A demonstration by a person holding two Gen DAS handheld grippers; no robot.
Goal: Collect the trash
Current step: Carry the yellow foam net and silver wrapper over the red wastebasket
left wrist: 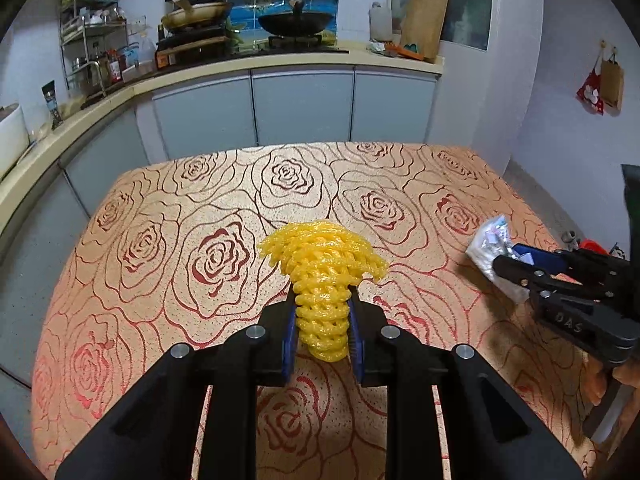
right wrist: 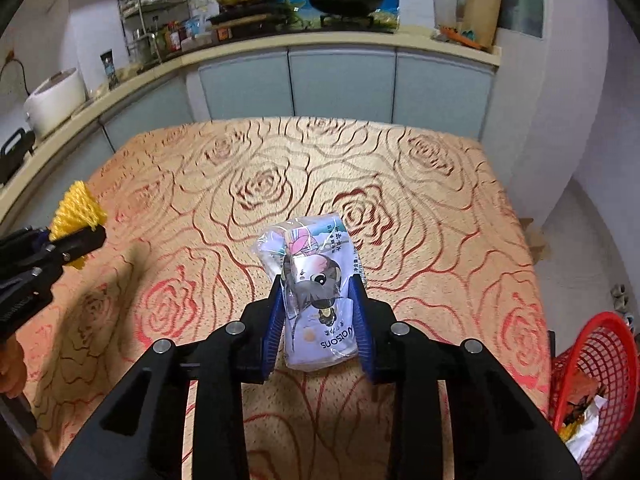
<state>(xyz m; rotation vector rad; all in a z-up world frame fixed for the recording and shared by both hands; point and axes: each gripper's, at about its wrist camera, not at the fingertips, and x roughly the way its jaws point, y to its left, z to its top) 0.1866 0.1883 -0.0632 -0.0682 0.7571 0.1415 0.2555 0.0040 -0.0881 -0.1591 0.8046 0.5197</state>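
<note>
I see dim indoor light from above, soft shadows under tools on tablecloth (left wrist: 168, 240); strong fisheye bending with dark corners; right view motion-smeared, left view sharp

Both wrist cameras look steeply down, close, sharing the table (left wrist: 160, 240).

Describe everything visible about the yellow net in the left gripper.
The yellow net is a foam mesh sleeve of looped, glossy strands. It stands roughly upright in the left gripper, its lower half squeezed narrow between the two blue-padded fingers, its top flaring out like a mushroom cap. It hangs above the rose-patterned tablecloth; only the fingers seem to touch it. The right wrist view shows it from the side.
</note>
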